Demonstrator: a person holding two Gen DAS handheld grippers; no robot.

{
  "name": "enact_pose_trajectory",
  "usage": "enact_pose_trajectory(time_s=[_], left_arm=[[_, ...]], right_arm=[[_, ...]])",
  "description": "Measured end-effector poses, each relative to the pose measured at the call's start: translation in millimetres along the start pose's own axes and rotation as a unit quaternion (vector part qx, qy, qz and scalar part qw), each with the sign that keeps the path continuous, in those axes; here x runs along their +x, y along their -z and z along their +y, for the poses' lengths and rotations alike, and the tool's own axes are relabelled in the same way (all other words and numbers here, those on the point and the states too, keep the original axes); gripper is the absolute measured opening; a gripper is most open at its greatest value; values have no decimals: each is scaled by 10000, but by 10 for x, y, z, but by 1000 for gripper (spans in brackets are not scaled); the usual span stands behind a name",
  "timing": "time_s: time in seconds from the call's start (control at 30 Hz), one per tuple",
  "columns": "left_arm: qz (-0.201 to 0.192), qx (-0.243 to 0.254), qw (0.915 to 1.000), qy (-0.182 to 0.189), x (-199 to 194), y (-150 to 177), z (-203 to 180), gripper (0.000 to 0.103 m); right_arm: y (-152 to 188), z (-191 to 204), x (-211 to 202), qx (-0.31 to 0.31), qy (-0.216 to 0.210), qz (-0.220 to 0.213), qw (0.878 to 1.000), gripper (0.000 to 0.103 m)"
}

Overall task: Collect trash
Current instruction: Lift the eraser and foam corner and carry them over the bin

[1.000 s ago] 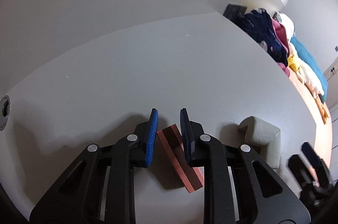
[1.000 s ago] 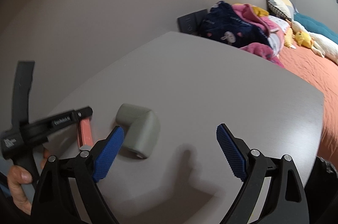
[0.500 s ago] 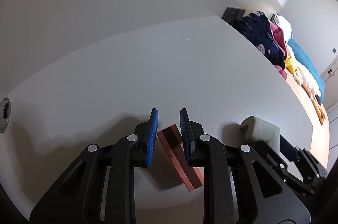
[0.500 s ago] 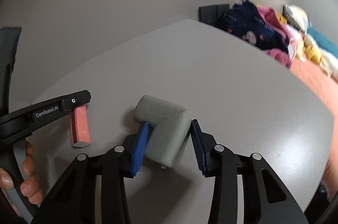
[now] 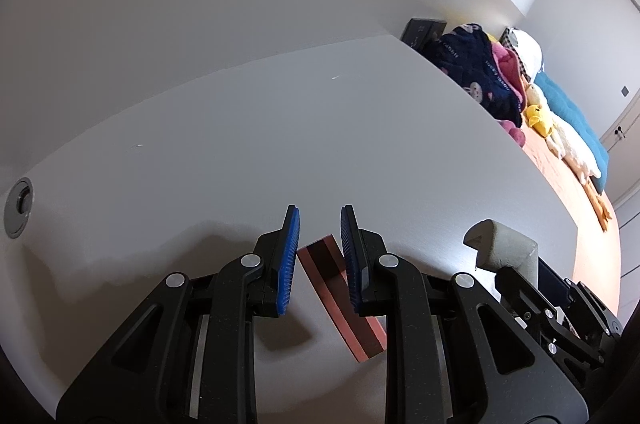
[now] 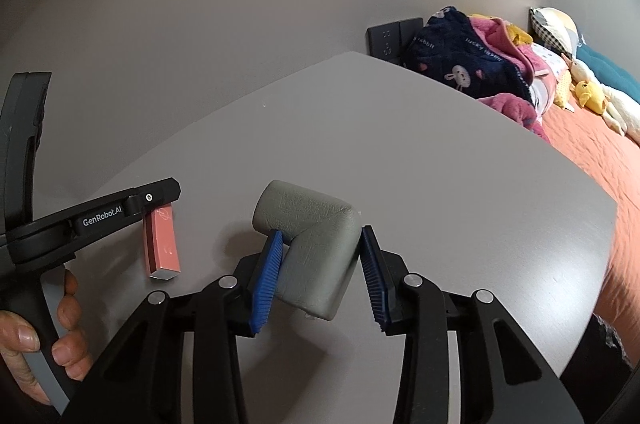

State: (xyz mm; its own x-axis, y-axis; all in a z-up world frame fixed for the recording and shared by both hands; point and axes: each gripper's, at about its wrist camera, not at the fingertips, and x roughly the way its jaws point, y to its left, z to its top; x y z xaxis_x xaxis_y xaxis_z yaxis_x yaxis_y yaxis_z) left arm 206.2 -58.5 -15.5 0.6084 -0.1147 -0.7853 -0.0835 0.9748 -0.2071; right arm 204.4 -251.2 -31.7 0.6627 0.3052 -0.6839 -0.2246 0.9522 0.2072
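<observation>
A small pink-red box (image 5: 340, 298) hangs tilted between the blue pads of my left gripper (image 5: 319, 256), which is shut on it above the grey table (image 5: 280, 144). The box also shows in the right wrist view (image 6: 162, 244), under the left gripper's finger. A grey foam corner guard (image 6: 316, 244) sits between the pads of my right gripper (image 6: 320, 274), which is shut on it. The guard also shows in the left wrist view (image 5: 502, 246), with the right gripper behind it.
A cable grommet (image 5: 18, 206) is set in the table's far left. A pile of clothes (image 6: 472, 64) and plush toys (image 6: 592, 96) lie on an orange bed (image 6: 600, 160) beyond the table's right edge. Dark wall sockets (image 6: 394, 36) sit behind the table corner.
My right gripper moved in around the grey guard and closed from wide open onto it. My left gripper stayed shut on the pink box and hardly moved.
</observation>
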Motion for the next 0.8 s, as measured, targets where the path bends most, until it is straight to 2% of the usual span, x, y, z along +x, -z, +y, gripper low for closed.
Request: enact_pose_trajectory(time_s=[0.37, 0.8], left_arm=[[-140, 195, 9997, 41, -309, 148, -212, 21], [-187, 423, 9986, 241, -618, 510, -490, 21]], right_arm=[[104, -57, -431, 56, -10, -201, 9998, 41], [340, -183, -960, 206, 66, -443, 9988, 42]])
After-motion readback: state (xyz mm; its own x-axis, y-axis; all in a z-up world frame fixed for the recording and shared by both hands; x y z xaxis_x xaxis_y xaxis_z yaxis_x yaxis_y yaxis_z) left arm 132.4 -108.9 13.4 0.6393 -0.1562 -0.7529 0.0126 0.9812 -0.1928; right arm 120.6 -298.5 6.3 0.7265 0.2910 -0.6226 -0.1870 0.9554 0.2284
